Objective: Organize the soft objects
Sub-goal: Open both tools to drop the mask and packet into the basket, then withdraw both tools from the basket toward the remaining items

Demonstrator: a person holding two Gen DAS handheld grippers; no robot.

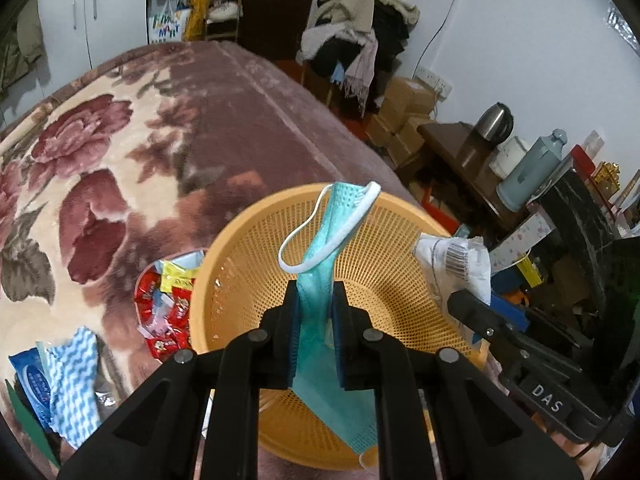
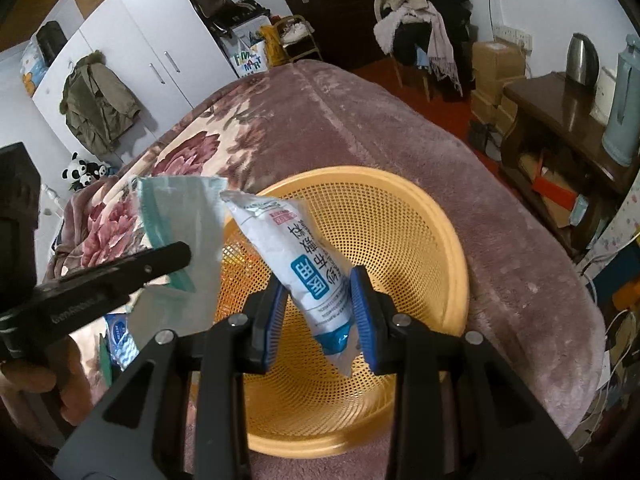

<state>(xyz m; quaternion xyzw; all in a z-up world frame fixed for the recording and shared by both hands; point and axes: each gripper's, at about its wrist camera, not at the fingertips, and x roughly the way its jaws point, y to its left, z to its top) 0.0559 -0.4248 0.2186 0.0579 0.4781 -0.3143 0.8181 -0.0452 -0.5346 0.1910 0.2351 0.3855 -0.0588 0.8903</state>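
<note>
An orange mesh basket (image 1: 404, 240) (image 2: 432, 240) stands on the bed near its right edge. My left gripper (image 1: 316, 300) is shut on a teal face mask (image 1: 332, 220) with white ear loops and holds it above the basket. My right gripper (image 2: 320, 292) is shut on a white and blue sealed packet (image 2: 296, 248), also over the basket. In the left wrist view that packet (image 1: 456, 256) and the right gripper (image 1: 480, 316) show at the basket's right rim. In the right wrist view the mask (image 2: 188, 224) and the left gripper (image 2: 120, 268) hang at the left.
A floral plush blanket (image 1: 120, 160) covers the bed. Left of the basket lie a pile of red and yellow snack packets (image 1: 168, 312), a blue wavy cloth (image 1: 76, 376) and a blue wipes pack (image 1: 28, 384). A dark side table (image 2: 560, 120) with a kettle stands right of the bed.
</note>
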